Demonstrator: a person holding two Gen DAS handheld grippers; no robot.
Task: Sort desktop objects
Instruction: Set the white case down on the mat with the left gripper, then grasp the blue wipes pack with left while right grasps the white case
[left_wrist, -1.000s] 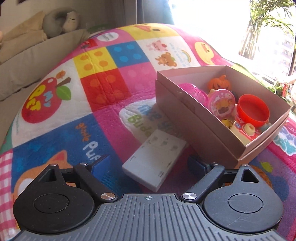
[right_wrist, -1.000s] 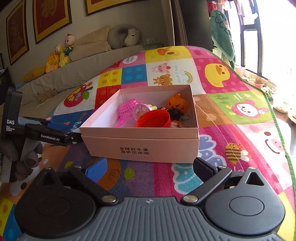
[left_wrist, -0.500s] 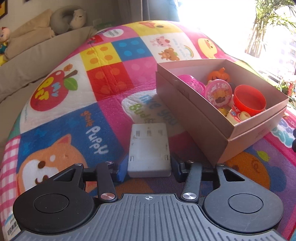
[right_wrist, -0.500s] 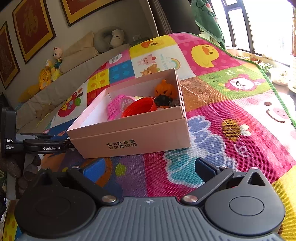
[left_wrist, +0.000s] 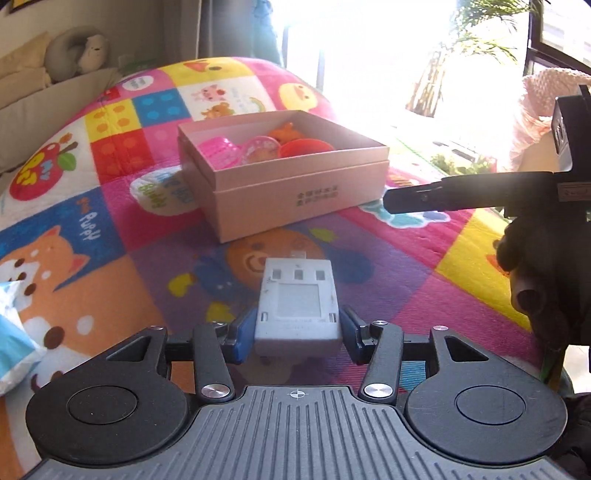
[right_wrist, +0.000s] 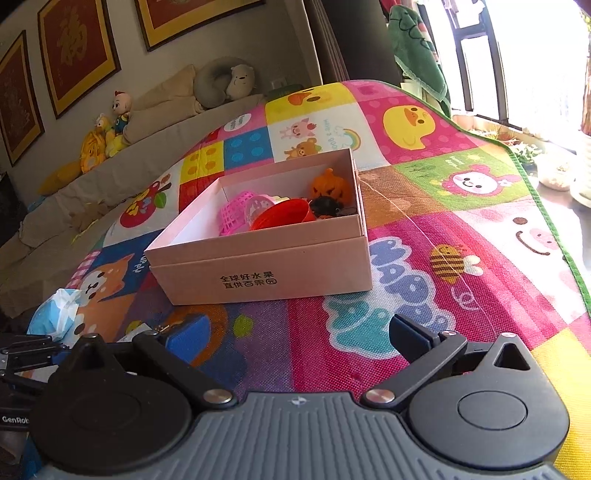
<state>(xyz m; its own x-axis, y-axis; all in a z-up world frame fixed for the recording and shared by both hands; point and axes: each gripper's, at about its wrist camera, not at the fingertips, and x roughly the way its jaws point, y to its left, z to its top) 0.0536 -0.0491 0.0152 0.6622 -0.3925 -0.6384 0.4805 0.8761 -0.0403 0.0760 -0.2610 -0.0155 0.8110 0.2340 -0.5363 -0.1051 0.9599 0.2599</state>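
Note:
My left gripper (left_wrist: 295, 338) is shut on a flat grey plastic block (left_wrist: 297, 310) and holds it above the colourful play mat, in front of the pink cardboard box (left_wrist: 295, 195). The box holds a pink basket (left_wrist: 218, 150), an orange pumpkin (right_wrist: 330, 186), a red cup (right_wrist: 282, 218) and other small toys. My right gripper (right_wrist: 295, 332) is open and empty, facing the box's front wall (right_wrist: 258, 282) from a short distance. The right gripper's fingers (left_wrist: 443, 195) show at the right of the left wrist view.
A crumpled blue-and-white tissue pack (right_wrist: 55, 314) lies on the mat at the left. A beige sofa (right_wrist: 122, 155) with plush toys stands behind the mat. The mat's green edge (right_wrist: 546, 218) and potted plants lie to the right, by the window.
My left gripper has closed on the grey block, lifted it and swung right round the box to its printed front. The right gripper has drawn back a little.

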